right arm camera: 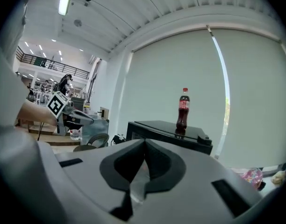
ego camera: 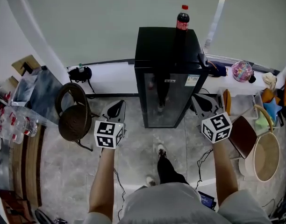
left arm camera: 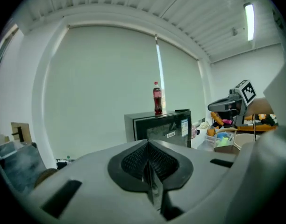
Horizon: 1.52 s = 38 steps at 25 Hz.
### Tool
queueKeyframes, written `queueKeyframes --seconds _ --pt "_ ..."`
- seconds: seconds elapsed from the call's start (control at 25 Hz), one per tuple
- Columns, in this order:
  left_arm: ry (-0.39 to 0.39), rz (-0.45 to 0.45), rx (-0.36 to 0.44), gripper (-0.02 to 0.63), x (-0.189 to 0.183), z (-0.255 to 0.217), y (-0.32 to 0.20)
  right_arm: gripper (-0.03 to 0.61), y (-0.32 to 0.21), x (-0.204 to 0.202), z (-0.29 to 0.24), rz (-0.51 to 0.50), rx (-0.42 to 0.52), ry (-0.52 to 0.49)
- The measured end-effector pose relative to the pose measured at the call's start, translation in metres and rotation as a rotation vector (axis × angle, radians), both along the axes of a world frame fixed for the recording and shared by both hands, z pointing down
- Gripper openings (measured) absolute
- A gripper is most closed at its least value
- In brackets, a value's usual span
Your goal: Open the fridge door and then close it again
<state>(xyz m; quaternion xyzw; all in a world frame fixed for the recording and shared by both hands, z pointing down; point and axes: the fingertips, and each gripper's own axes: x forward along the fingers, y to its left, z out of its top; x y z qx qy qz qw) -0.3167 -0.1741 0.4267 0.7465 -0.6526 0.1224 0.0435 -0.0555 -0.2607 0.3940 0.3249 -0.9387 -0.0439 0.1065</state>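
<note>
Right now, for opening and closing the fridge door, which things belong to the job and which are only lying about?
For the job: fridge, left gripper and right gripper, both shut and empty.

Just lying about: cola bottle on top of the fridge, chair, beige basin, water bottles.

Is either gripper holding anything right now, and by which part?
Nothing is held. The left gripper and right gripper are both shut with nothing between their jaws, apart from the fridge.

Soft even light, ceiling lamp (left arm camera: 249, 21) glaring, edges fisheye-bent
</note>
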Motion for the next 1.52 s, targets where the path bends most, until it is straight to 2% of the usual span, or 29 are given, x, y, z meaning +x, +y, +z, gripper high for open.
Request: queueKeyframes --seconds 0.24,0.48,0.68,0.84,1.04,1.52 --pt "-0.087 0.023 0.099 0.009 0.012 -0.057 0.044 -0.003 0.046 0.010 -0.040 0.026 0.084 0.029" --pt "-0.139 0.029 0.159 0.009 0.026 -0.090 0.087 -0.003 0.088 0.010 -0.074 0.012 0.138 -0.008" --pt "-0.149 0.062 0.189 0.009 0.042 -0.107 0.109 -0.003 0.109 0.008 -0.088 0.005 0.169 -0.019" --pt "-0.159 0.061 0.220 0.009 0.041 -0.122 0.117 -0.003 0.115 0.002 -0.090 -0.008 0.173 -0.022" --pt "-0.192 0.057 0.222 0.010 0.036 -0.129 0.118 -0.003 0.116 -0.007 -0.087 -0.008 0.183 0.001" --pt "-0.168 0.078 0.201 0.011 0.036 -0.114 0.110 -0.004 0.109 -0.014 -0.077 -0.015 0.159 0.013"
